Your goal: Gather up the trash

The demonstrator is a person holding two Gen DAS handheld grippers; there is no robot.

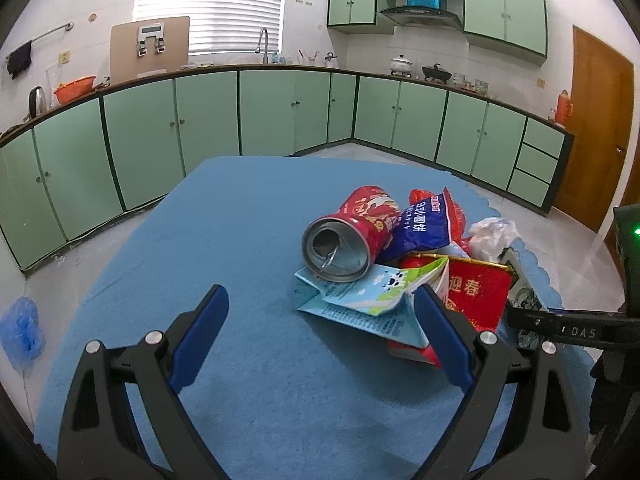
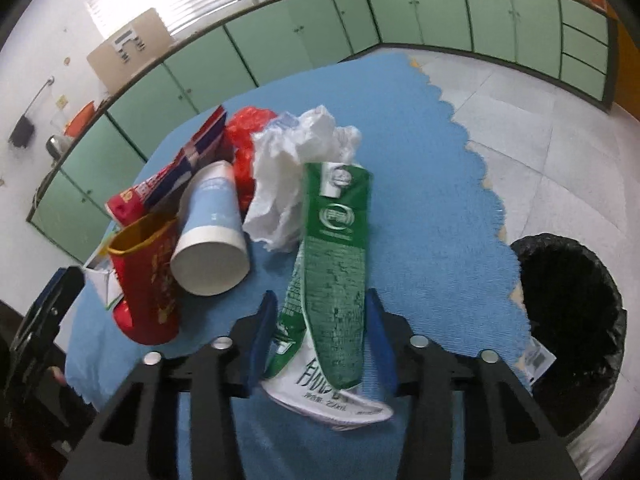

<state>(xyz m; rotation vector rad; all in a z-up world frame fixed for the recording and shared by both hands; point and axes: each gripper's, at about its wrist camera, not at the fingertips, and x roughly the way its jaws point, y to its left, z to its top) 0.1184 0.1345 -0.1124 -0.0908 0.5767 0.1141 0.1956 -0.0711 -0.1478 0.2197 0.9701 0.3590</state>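
Observation:
A heap of trash lies on the blue cloth table (image 1: 248,240). In the left wrist view I see a red tin can (image 1: 352,236) on its side, a blue snack bag (image 1: 424,224), a flattened light-blue carton (image 1: 360,300), a red packet (image 1: 476,296) and crumpled white paper (image 1: 492,236). My left gripper (image 1: 320,332) is open and empty, just short of the carton. My right gripper (image 2: 320,340) has its jaws around a flattened green and white carton (image 2: 336,264); contact is unclear. A blue paper cup (image 2: 212,232), a red bag (image 2: 148,280) and white paper (image 2: 296,184) lie beyond it.
A bin lined with a black bag (image 2: 568,328) stands on the floor right of the table. Green cabinets (image 1: 280,112) run along the walls. A blue plastic bag (image 1: 20,332) lies on the floor at the left. The right gripper's arm shows at the right edge (image 1: 576,332).

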